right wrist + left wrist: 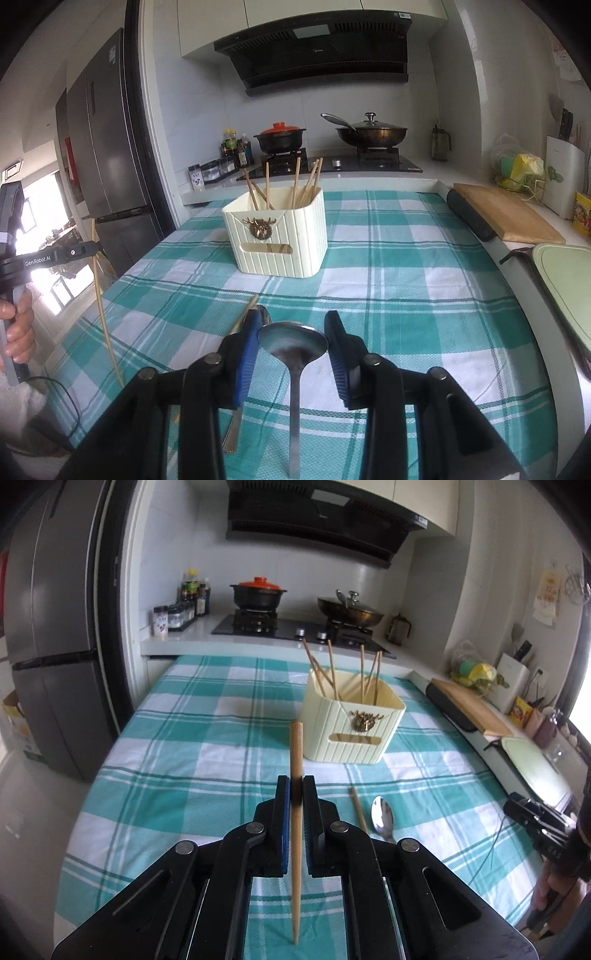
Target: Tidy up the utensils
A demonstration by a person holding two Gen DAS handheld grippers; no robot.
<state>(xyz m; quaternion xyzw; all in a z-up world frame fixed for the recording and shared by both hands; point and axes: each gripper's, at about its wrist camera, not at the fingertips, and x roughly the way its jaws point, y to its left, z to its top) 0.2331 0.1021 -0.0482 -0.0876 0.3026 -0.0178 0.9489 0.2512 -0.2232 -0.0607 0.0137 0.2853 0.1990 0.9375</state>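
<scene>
A cream ribbed holder stood on the worktop toward its far edge, with a brass-coloured stag-head ornament on its front and a slot below that. Several wooden chopsticks leaned upright inside it at differing angles.

The left claw was pressed together on a single chopstick, pinching it near its thicker end so the stick ran between the blue pads and pointed back under the camera. The right claw was pinching a metal spoon by the sides of its bowl, the handle hanging down beneath the camera, clear of the cloth. Near the worktop's near edge another spoon and a loose chopstick lay just beside each other on the cloth.

On the left tool's black body, in the right wrist view, white lettering read "GenRobot.AI". Small writing on the range hood was too blurred to read.

The worktop wore a teal-and-white checked cloth. Past its far edge a white counter carried a gas hob with a black pot with an orange lid and a lidded wok, and a row of sauce bottles and spice jars. A wooden cutting board lay beyond the right edge, a dark grey fridge beyond the left.
</scene>
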